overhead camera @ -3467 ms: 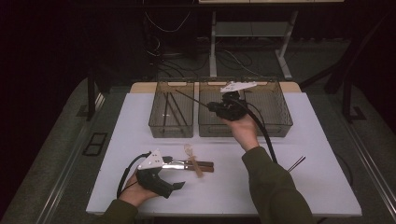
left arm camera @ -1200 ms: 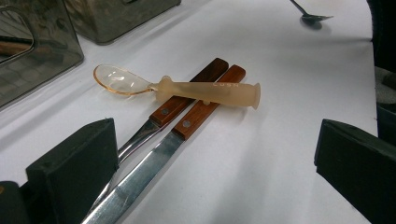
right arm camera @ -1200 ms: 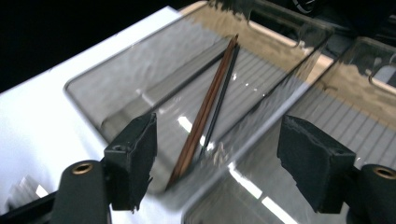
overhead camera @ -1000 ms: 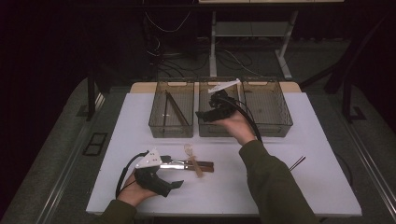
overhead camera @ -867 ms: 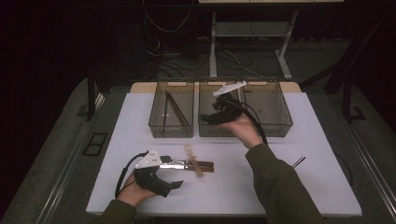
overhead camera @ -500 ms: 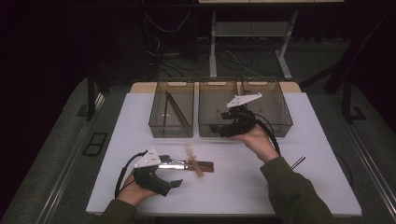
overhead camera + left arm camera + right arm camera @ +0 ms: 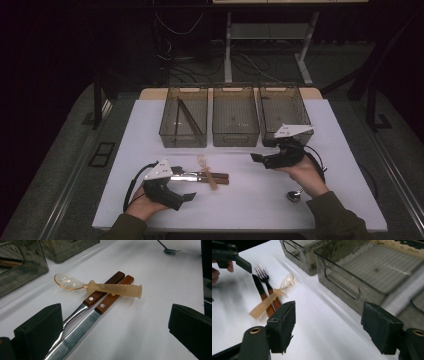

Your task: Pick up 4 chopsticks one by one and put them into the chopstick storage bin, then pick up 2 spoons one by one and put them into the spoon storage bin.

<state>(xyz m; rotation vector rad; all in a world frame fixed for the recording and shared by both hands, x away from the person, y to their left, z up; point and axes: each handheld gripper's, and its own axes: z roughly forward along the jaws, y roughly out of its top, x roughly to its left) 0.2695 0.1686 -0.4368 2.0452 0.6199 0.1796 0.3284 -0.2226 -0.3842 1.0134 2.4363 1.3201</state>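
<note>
Two hands hold grippers low over the table: the left gripper [image 7: 187, 196], jaws wide, beside a knife [image 7: 98, 308], fork [image 7: 93, 298] and plastic spoon [image 7: 100, 286] lying near-centre; the right gripper [image 7: 256, 158] (jaws wide, empty) has drawn back from the three bins, the left bin [image 7: 183, 137] holding chopsticks [image 7: 189, 116]

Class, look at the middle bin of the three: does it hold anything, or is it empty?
Empty, as far as shows. The high view shows only bare floor through the middle bin, whereas the left bin holds chopsticks.
</note>
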